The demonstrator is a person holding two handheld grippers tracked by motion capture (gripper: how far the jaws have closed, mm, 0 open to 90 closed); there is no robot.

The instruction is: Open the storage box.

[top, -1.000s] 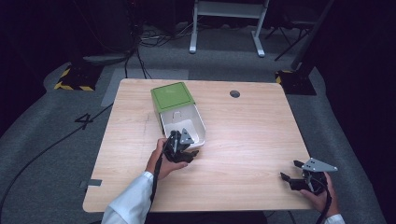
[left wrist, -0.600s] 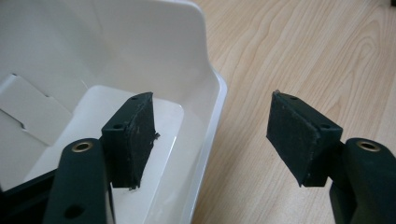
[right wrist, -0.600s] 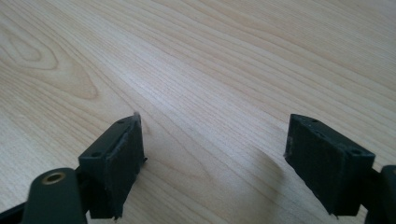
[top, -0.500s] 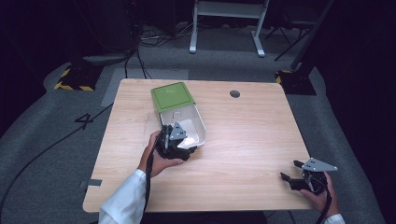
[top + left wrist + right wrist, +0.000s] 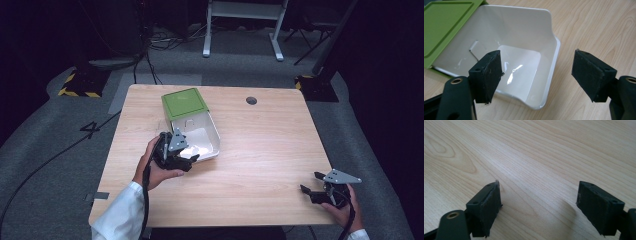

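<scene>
Left gripper [image 5: 192, 158] lifts clear of the box [image 5: 202, 137], jaws just opening wide with nothing between them — it has let go. The box sits open left of the table [image 5: 260, 150] centre, green lid [image 5: 184, 103] flipped toward the far edge. Right gripper [image 5: 314, 186] rests open and empty at the near right corner.

The table [image 5: 260, 145] has a light wood-grain top with a round dark grommet [image 5: 251, 100] near its far edge. Grey carpet [image 5: 60, 150] surrounds the table. Beyond the table stands a white metal frame [image 5: 242, 20]. Yellow-black hazard tape [image 5: 77, 92] lies left of the table, with black cables [image 5: 150, 47] beyond. Surroundings are dark.
</scene>
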